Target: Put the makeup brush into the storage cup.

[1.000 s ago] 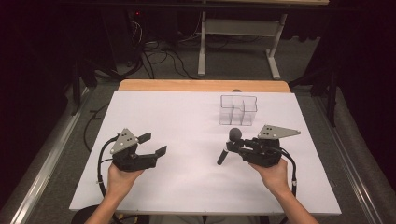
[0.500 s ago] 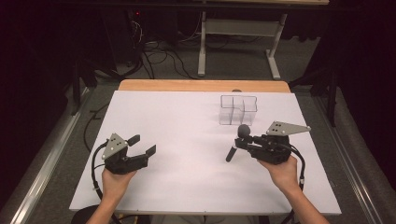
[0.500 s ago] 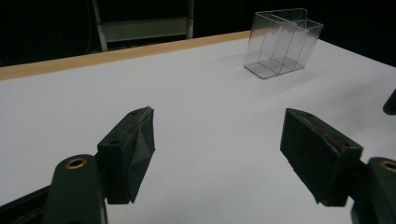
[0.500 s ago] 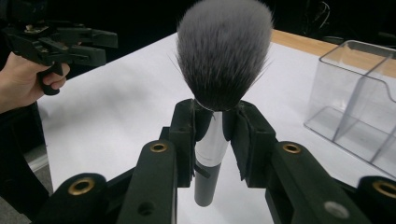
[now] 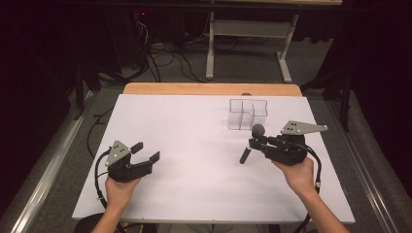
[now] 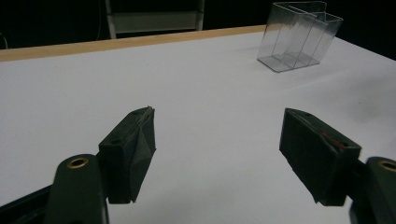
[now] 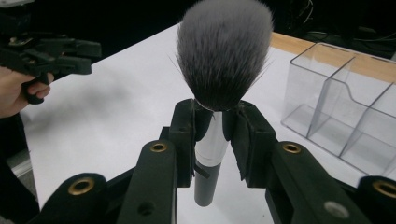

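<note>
The grey-bristled makeup brush (image 7: 225, 51) with silver ferrule and dark handle looks light and rigid, its tuft soft; the right gripper (image 7: 215, 128) is clamped on the ferrule, a sound hold. Just beyond it stands the clear plastic divided organiser (image 5: 248, 114), nothing between. The left gripper (image 6: 219, 149), well apart, gapes empty over the white table (image 5: 194, 145).

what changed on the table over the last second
The right tool, shut on the makeup brush, carried it right and slightly up the picture, closer to the clear organizer. The left tool, open and empty, drew back left toward the near edge. The organizer did not move, and the grip on the brush is unchanged.
</note>
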Action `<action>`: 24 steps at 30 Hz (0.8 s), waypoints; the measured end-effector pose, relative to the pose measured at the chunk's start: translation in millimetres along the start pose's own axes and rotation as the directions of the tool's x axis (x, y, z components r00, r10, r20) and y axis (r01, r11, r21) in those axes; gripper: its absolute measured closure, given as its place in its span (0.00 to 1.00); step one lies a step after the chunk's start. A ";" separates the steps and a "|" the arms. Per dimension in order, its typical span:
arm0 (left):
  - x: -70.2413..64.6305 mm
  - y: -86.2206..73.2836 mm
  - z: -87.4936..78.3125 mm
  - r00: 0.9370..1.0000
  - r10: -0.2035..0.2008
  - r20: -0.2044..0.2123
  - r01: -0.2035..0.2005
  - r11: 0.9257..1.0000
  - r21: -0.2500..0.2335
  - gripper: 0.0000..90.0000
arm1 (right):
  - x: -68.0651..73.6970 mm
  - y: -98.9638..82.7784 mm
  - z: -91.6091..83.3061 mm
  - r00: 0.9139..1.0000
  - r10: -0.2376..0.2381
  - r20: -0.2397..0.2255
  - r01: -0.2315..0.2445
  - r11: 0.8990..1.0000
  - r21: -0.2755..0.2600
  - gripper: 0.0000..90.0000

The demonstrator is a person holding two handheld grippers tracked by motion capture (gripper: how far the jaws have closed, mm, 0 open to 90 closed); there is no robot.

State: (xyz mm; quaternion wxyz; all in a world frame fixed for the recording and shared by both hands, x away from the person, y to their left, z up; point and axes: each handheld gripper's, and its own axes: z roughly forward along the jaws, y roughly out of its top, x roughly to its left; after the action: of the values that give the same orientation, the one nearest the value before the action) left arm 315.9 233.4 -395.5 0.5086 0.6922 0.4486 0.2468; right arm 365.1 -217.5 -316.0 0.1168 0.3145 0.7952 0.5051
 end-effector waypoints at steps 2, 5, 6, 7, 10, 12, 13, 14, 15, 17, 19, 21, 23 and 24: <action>-1.7 0.0 0.3 1.000 0.004 0.002 -0.004 1.000 -0.001 0.31 | -2.4 3.6 -0.3 1.000 0.007 0.014 -0.007 1.000 0.001 0.81; -2.8 -0.7 -0.6 1.000 0.002 0.002 -0.002 1.000 -0.007 0.31 | -3.6 9.2 -2.8 1.000 0.010 0.020 -0.010 1.000 -0.004 0.81; -2.0 -0.7 -0.8 1.000 -0.005 0.005 0.005 1.000 -0.010 0.31 | -4.1 11.2 -4.1 1.000 0.006 0.022 -0.006 1.000 -0.007 0.81; -1.3 -0.6 -0.7 1.000 -0.009 0.007 0.009 1.000 -0.009 0.31 | -5.4 14.7 -6.4 0.999 0.005 0.032 -0.004 1.000 -0.010 0.81; 1.0 -0.8 -0.2 0.999 -0.030 0.014 0.030 0.999 -0.012 0.31 | -8.3 17.8 -8.2 0.999 0.001 0.044 0.000 1.000 -0.010 0.81; 1.4 -0.9 -0.4 0.999 -0.033 0.016 0.033 0.999 -0.012 0.31 | -13.8 21.8 -10.3 0.998 0.004 0.062 -0.003 1.000 -0.011 0.81; 1.4 -0.9 -0.6 0.999 -0.032 0.017 0.032 0.999 -0.012 0.31 | -13.8 21.8 -10.3 0.998 0.004 0.062 -0.003 1.000 -0.011 0.81; 1.3 -0.8 -0.9 0.999 -0.029 0.020 0.029 0.999 -0.014 0.31 | -15.7 23.1 -10.9 0.998 0.013 0.068 -0.012 1.000 -0.011 0.81; 1.3 -0.8 -1.0 0.999 -0.027 0.024 0.027 0.999 -0.016 0.30 | -20.2 26.2 -11.9 0.997 0.021 0.075 -0.019 1.000 -0.015 0.81; 1.6 -0.8 -0.1 0.999 -0.030 0.032 0.031 0.999 -0.016 0.30 | -22.0 27.8 -12.5 0.996 0.029 0.081 -0.028 0.999 -0.016 0.81; 1.9 -0.7 0.1 0.999 -0.034 0.037 0.034 0.999 -0.015 0.29 | -26.0 31.4 -13.3 0.995 0.029 0.092 -0.027 1.000 -0.014 0.81; 1.7 -0.7 0.5 0.999 -0.032 0.040 0.032 0.999 -0.014 0.29 | -30.2 35.3 -13.8 0.994 0.033 0.108 -0.031 0.999 -0.013 0.81; 1.5 -0.9 1.0 0.999 -0.032 0.043 0.032 0.999 -0.006 0.29 | -33.6 37.7 -14.2 0.993 0.031 0.117 -0.029 0.999 -0.015 0.81; 1.3 -0.9 1.0 0.998 -0.032 0.046 0.032 0.999 -0.005 0.29 | -34.7 39.0 -14.2 0.992 0.039 0.121 -0.038 0.999 -0.017 0.81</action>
State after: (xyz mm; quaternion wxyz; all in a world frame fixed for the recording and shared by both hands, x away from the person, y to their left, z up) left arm 317.0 234.1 -396.9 0.5248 0.6889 0.4470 0.2240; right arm 399.8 -237.9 -279.8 0.1576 0.3591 0.7765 0.4932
